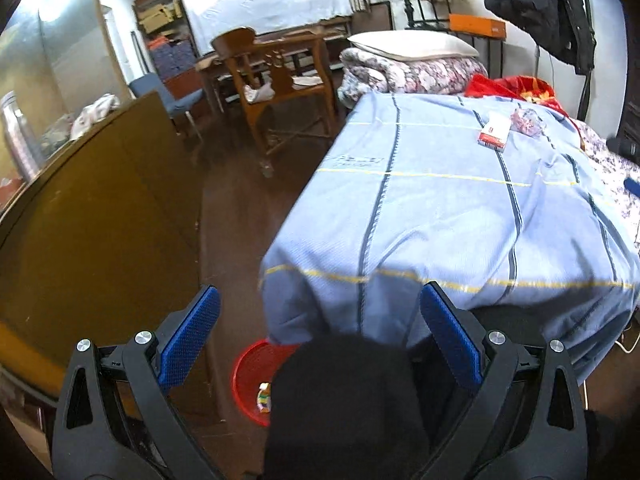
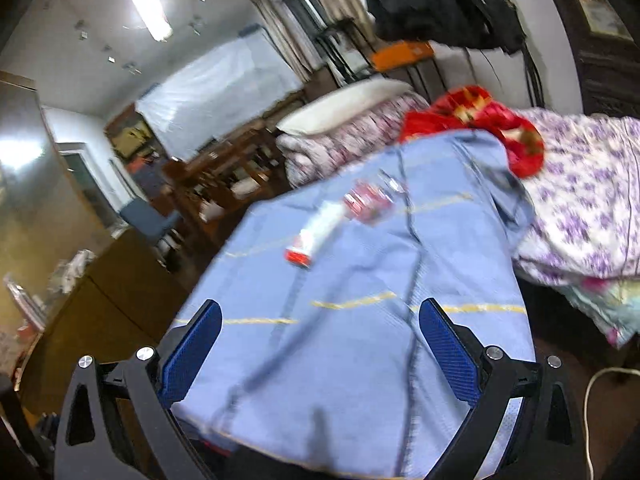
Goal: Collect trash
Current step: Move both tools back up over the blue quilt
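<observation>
The left wrist view looks from the foot of the bed (image 1: 460, 208), low and tipped down, so the floor and a red basket (image 1: 250, 376) fill its lower middle and the far wall its top. The right wrist view sits closer over the bed (image 2: 360, 340), rolled sideways and blurred, facing the same far wall. Both share the blue sheet, the red-and-white box (image 1: 495, 132) (image 2: 316, 236), the pillow (image 1: 412, 44) (image 2: 344, 106) and the red cloth (image 1: 508, 86) (image 2: 476, 124).

Right claw (image 2: 320, 340) open, empty, above blue sheet (image 2: 360, 360); red-white box (image 2: 316, 236) ahead, blurred.
</observation>
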